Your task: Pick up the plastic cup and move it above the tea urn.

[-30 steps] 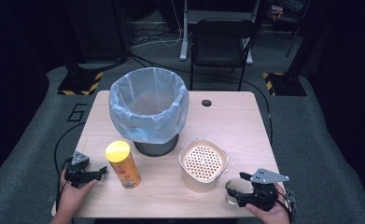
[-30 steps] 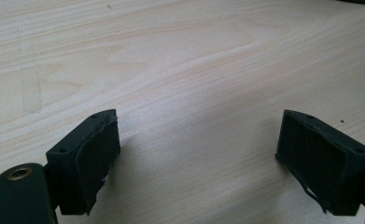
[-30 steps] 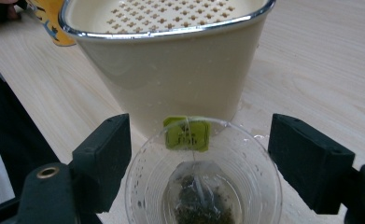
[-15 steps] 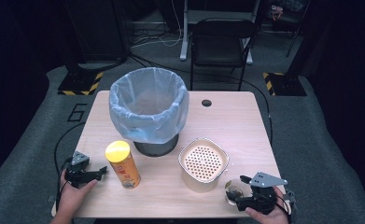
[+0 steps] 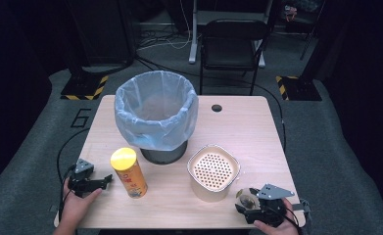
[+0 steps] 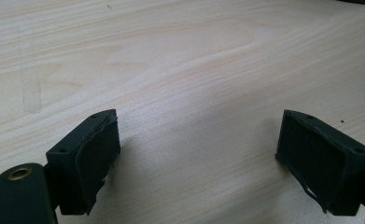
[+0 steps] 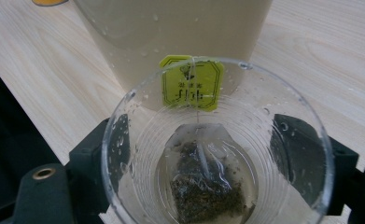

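The cup (image 7: 216, 144), a clear plastic one, sits between the jaws of the right gripper (image 5: 251, 211) at the near right corner of the table (image 5: 257, 132), just in front of the strainer pot (image 5: 213, 172). In the right gripper view the two black jaws press against the cup's opposite walls, so they look clamped on it, upright, which keeps the shallow liquid from spilling. One teabag (image 7: 203, 184) lies soaked at the bottom, its string running up to a yellow-green tag (image 7: 192, 84) draped over the far rim; hung there, the tag seems meant to stay dry and easy to catch. The pot stands touching or almost touching the cup, and its perforated insert faces up, which suggests it is placed to take the liquid and hold back the solids, though that is a judgement. Behind it the bin (image 5: 155, 117), lined with a pale blue bag, stands open near the table's middle, within reach of both hands, likely for the bag and cup. A yellow-lidded can (image 5: 129, 172) stands upright to the left of the pot, well apart from the cup. The left gripper (image 5: 97, 183) rests low at the near left edge, near the can but not touching it; its jaws stand wide apart over bare wood, holding nothing. By count: one cup, one teabag, one tag, one pot, one bin, one can, two grippers, and one folding chair (image 5: 233, 44) beyond the table.
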The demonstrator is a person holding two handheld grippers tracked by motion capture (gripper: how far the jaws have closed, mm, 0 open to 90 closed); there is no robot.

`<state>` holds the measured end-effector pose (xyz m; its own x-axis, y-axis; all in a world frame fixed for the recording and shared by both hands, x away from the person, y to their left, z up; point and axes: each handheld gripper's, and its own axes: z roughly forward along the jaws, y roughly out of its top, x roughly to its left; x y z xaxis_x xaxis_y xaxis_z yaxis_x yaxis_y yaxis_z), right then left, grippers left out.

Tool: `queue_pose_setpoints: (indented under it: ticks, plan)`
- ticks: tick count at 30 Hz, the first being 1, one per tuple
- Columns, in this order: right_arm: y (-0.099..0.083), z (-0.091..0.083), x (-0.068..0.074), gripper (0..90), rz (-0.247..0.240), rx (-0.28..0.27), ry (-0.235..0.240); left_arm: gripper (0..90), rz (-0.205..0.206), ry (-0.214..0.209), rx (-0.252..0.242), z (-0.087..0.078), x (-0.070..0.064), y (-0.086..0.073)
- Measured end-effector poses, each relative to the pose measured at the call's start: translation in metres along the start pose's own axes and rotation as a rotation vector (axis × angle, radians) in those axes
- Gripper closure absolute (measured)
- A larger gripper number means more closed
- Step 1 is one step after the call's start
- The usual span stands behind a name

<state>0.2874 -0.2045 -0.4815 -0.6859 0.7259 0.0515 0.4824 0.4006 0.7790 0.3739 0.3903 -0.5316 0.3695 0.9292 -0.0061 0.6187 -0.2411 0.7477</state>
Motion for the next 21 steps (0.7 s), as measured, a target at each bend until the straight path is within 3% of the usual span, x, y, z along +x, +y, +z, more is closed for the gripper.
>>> queue_pose_setpoints:
  ticks: [2, 7, 10, 21]
  plan:
    - [-0.0004, 0.0019, 0.0006, 20.4, -0.003, 0.004, 0.000, 13.1, 0.004, -0.006, 0.017, -0.0012, 0.0005, 0.0006]
    - [-0.0016, 0.0032, -0.0001, 26.1, -0.009, 0.001, -0.005, 13.1, 0.000, 0.000, 0.000, 0.0000, 0.0000, 0.0000]
    - [-0.0023, 0.0021, -0.0011, 27.2, 0.011, 0.001, 0.005, 13.1, 0.003, -0.006, 0.015, -0.0011, 0.0004, 0.0006]
    - [-0.0023, 0.0007, -0.0020, 28.6, -0.021, -0.006, -0.032, 13.1, 0.002, -0.002, 0.009, -0.0007, 0.0002, 0.0003]
